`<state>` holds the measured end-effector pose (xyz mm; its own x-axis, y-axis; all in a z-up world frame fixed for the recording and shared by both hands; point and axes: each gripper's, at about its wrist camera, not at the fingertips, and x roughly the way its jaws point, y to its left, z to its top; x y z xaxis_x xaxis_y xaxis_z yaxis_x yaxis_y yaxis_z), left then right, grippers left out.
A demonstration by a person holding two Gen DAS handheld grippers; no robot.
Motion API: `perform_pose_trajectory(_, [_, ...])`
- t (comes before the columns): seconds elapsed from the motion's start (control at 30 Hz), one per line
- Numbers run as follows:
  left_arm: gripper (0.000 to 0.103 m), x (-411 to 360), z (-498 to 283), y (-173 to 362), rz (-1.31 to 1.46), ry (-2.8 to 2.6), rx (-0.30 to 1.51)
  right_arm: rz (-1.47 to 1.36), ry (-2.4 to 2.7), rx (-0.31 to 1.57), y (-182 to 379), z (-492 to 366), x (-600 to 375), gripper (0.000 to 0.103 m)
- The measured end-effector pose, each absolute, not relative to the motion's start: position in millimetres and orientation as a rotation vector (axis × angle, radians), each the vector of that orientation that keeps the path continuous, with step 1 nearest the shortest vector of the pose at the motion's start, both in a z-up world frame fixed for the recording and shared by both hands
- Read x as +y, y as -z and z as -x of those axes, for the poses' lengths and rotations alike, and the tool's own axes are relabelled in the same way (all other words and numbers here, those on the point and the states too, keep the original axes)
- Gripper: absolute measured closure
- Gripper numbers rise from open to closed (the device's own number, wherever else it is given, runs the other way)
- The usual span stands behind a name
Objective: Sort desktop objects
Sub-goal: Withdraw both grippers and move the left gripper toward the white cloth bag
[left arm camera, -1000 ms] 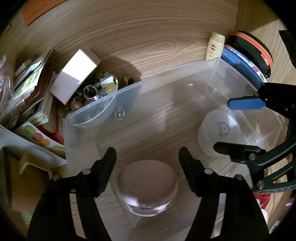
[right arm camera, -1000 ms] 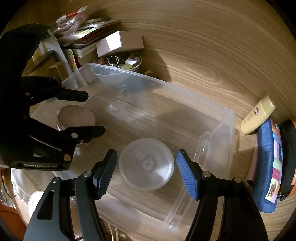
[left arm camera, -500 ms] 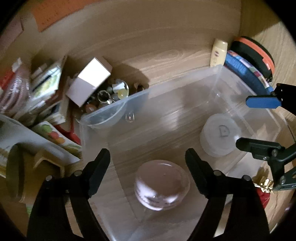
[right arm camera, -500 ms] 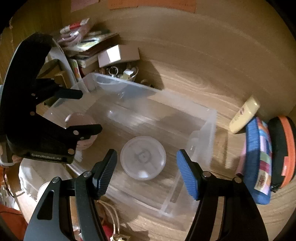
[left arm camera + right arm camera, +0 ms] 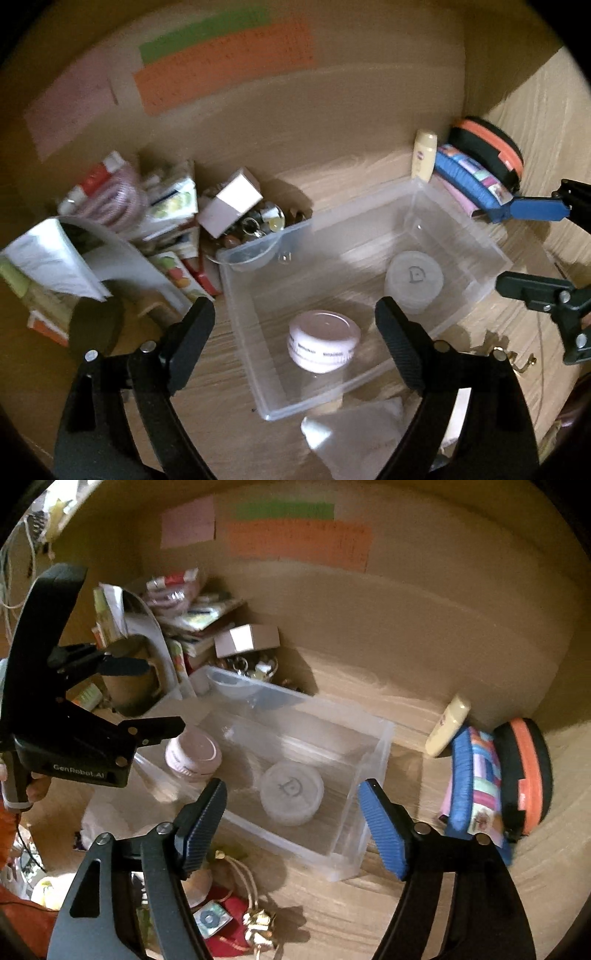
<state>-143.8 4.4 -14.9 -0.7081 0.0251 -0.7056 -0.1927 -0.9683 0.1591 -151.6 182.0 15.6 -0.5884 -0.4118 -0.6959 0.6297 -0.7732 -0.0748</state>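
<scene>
A clear plastic bin (image 5: 495,254) (image 5: 373,775) stands on the wooden desk. Inside it sit a pink-lidded jar (image 5: 323,345) (image 5: 192,755) and a frosted white round container (image 5: 413,280) (image 5: 291,792). My left gripper (image 5: 295,321) hangs above the pink jar, its black jaws opening wide with nothing pressed between them. My right gripper (image 5: 291,812), with blue pads, hovers above the white container, its jaws opening too and holding nothing. Each gripper shows at the edge of the other's view.
Left of the bin lie stacked books and leaflets (image 5: 173,206), a white box (image 5: 231,206) and a glass bowl of trinkets (image 5: 258,225). A yellow tube (image 5: 424,155), blue pouch (image 5: 472,775) and orange-black case (image 5: 528,775) sit right. Red pouch with gold cord (image 5: 251,919) lies near.
Both grippers have risen and drawn back from the bin, jaws spreading wider. The pink jar and the white container stay on the bin floor, now looking smaller and farther off.
</scene>
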Motion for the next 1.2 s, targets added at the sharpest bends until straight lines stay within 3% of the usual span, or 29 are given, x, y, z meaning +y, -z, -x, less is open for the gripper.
perform_pose_trajectory(0.33, [0.006, -3, 93, -11, 1.001, -2.865, 0.327, -0.745, 2.388, 0.379, -47, 96, 199, 0.020])
perform_pose_trajectory(0.63, [0.004, -17, 51, -17, 0.926, -2.896, 0.259, -0.684, 2.416, 0.334, -49, 61, 213, 0.020])
perform_pose_trajectory(0.8, [0.003, -28, 31, -8, 0.935, -2.899, 0.194, -0.681, 2.431, 0.317, -40, 49, 215, 0.013])
perform_pose_trajectory(1.2, [0.003, -40, 25, 40, 1.099, -2.811, 0.046, -0.791, 2.402, 0.266, 9, 41, 218, 0.012])
